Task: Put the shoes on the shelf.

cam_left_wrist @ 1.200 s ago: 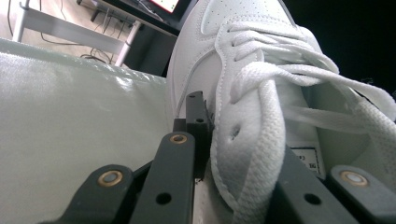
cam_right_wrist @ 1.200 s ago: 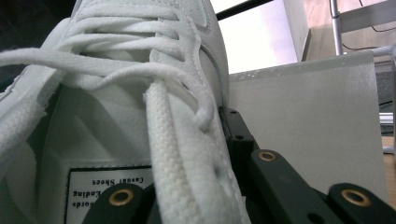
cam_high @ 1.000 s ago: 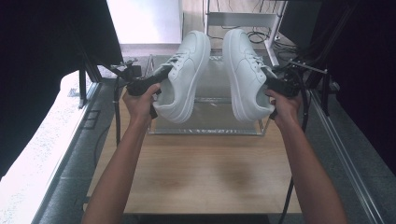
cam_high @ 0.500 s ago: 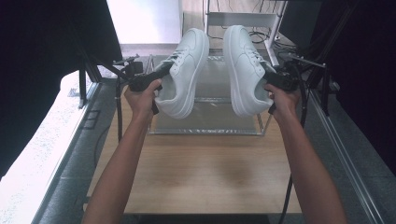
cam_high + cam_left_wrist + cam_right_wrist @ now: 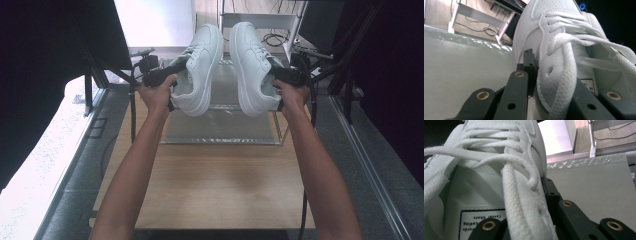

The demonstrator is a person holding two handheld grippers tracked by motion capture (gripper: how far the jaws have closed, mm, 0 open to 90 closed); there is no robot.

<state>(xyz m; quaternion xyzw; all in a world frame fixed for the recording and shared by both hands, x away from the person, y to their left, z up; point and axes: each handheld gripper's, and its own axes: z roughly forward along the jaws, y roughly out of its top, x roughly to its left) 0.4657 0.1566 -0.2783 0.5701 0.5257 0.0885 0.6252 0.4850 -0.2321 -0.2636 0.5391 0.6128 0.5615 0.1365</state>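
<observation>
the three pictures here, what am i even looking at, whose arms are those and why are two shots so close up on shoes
No robot here: a person stands at a wooden table and holds a hand tool with two black jaws in each hand. The wide picture comes from a fixed camera above, looking down; the bare forearms come in from the bottom. The left gripper is clamped on the left white sneaker, and the right gripper on the right white sneaker. Both shoes are lifted, toes pointing away, over a clear box at the table's far side.

The two close-ups come from small cameras riding on each gripper, looking along its jaws. That is why laces loom so large: each shows the jaws pinching the shoe's side wall beside the lacing. The right gripper view also shows a label inside the shoe.
</observation>
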